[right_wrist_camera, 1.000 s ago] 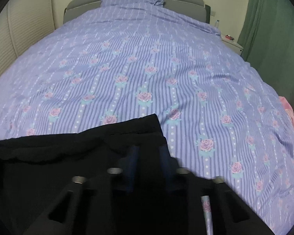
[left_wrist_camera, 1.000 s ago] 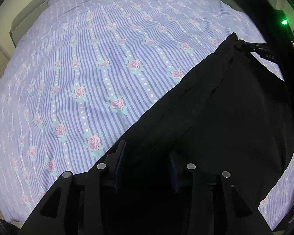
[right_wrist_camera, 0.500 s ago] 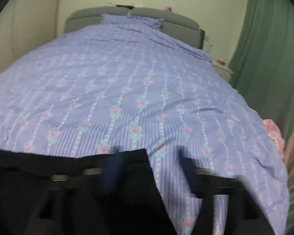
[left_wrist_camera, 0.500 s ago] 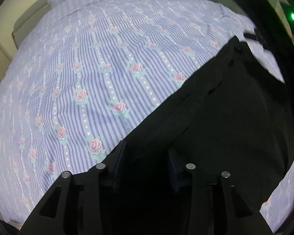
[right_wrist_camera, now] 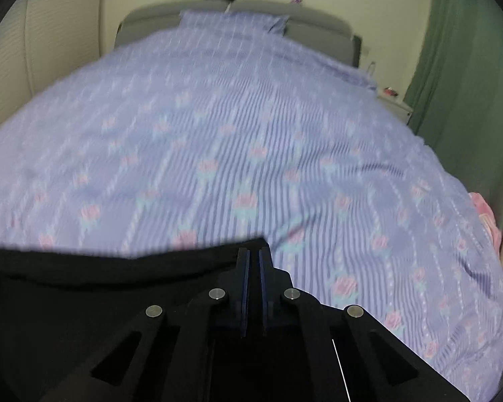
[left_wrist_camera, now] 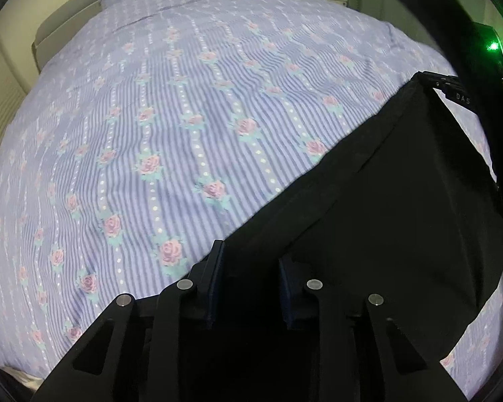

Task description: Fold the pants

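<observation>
The black pants (left_wrist_camera: 385, 217) lie on a bed covered by a purple striped bedspread (left_wrist_camera: 184, 134) printed with pink roses. In the left wrist view the garment fills the lower right of the frame. Its straight upper edge runs diagonally from the left tool (left_wrist_camera: 249, 268) up to a far corner at the right.

Left tool: the two fingers stand apart with a clear gap between the pads (left_wrist_camera: 216, 281). Black fabric lies in that gap and under both fingers. The pads are not pressed onto the fabric, so the tool is released.

Right tool (right_wrist_camera: 254, 261): the two fingers are drawn together with only a thin slit between them. They sit at the right corner of the pants' edge (right_wrist_camera: 117, 268), with black fabric directly around and below the tips. The tool is clenched; whether fabric is caught in the slit cannot be told from this blurred view. In the left wrist view, the far corner of the pants meets a black tool body at the right.

Surroundings: a grey headboard (right_wrist_camera: 318, 30) stands at the far end of the bed, and a green curtain (right_wrist_camera: 469, 83) hangs at the right.
</observation>
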### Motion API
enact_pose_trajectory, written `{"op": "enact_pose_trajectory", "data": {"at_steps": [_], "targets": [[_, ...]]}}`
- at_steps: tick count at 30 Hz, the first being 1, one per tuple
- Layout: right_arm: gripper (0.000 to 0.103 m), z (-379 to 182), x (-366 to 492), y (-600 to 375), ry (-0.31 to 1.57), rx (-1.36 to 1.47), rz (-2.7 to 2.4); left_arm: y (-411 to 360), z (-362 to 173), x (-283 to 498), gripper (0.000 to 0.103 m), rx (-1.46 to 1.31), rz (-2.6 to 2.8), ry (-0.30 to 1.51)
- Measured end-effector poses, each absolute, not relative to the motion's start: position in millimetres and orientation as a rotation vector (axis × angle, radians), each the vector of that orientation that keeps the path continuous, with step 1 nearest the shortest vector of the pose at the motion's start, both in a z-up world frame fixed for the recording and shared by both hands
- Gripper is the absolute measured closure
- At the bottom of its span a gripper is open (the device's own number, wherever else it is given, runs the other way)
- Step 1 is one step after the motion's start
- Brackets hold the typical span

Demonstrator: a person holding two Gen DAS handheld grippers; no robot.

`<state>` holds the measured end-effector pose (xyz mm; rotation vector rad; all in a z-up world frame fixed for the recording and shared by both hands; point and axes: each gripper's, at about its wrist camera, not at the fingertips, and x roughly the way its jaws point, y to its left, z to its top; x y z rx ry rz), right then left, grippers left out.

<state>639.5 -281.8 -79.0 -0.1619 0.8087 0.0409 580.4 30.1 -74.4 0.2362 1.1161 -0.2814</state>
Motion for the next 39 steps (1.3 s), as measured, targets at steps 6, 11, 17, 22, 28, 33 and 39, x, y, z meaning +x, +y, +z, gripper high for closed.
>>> {"op": "enact_pose_trajectory", "data": {"at_steps": [6,11,17,22,28,33,39], "targets": [[0.064,-83.1,653.2,-274.4,0.816,-0.283,-0.194,35.8,-82.9,588.0,0.025,0.292,-0.131,1.107],[0.04,-51.3,603.5,-259.2,0.684,-0.267,-0.126,59.6,-40.9,570.0,0.017,0.162,-0.129,1.003],[0.04,-19.6,531.2,-189.9,0.655,-0.236,0.115,123.6,17.0,514.7,0.011,0.038,-0.109,0.88],[0.04,-24.2,490.6,-131.2,0.687,-0.201,0.301,174.5,21.7,459.0,0.011,0.034,-0.054,0.842],[0.04,-51.5,458.7,-66.0,0.751,-0.223,0.413,225.4,-26.6,410.4,0.012,-0.139,-0.121,0.874],[0.04,-65.9,450.1,-28.4,0.796,-0.235,0.435,225.0,-70.7,413.0,0.023,-0.201,-0.173,0.883],[0.04,-72.4,453.0,-16.3,0.808,-0.238,0.424,216.2,-77.6,443.6,0.03,-0.222,-0.215,0.825]]}}
